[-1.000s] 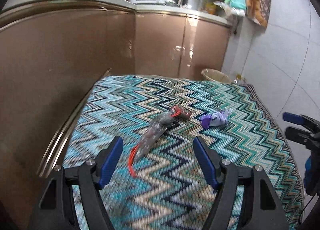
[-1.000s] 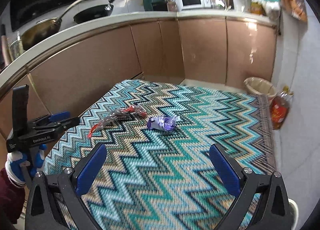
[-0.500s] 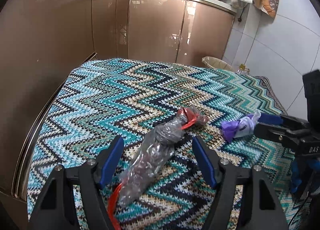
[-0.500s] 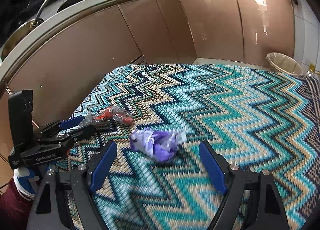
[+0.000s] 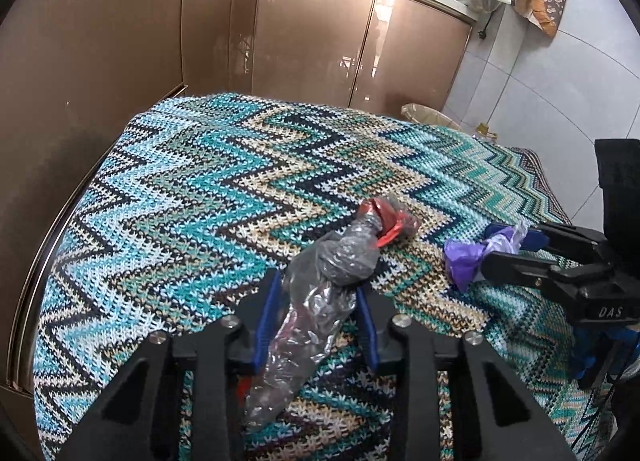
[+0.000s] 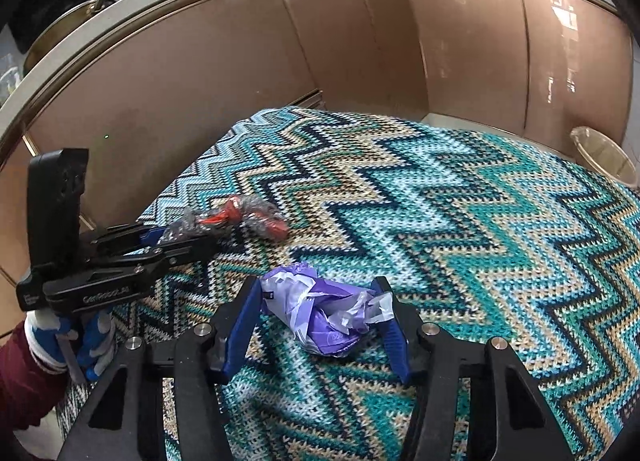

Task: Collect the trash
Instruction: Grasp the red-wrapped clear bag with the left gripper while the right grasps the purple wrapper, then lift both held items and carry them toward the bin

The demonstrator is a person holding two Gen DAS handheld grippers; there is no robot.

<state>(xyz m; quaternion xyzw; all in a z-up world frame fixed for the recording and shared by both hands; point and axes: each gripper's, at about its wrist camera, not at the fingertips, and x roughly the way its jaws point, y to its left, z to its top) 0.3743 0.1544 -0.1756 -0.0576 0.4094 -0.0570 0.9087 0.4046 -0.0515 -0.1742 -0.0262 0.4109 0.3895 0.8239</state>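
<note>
- Left gripper (image 5: 318, 307) is clamping the clear wrapper (image 5: 320, 293); right gripper (image 6: 318, 311) is clamping the purple wrapper (image 6: 324, 311).
- Both are lying on the zigzag cloth (image 5: 200, 197), a bin (image 6: 602, 155) sitting beyond it.

Two bits of trash lie on the rug (image 5: 208, 197): long wrapper (image 5: 320, 285) at 9 o'clock of the crumpled wrapper (image 6: 328, 313). Bin (image 6: 604, 153) sits past the rug at 1 o'clock, w/ cabinets (image 5: 312, 41) behind.
</note>
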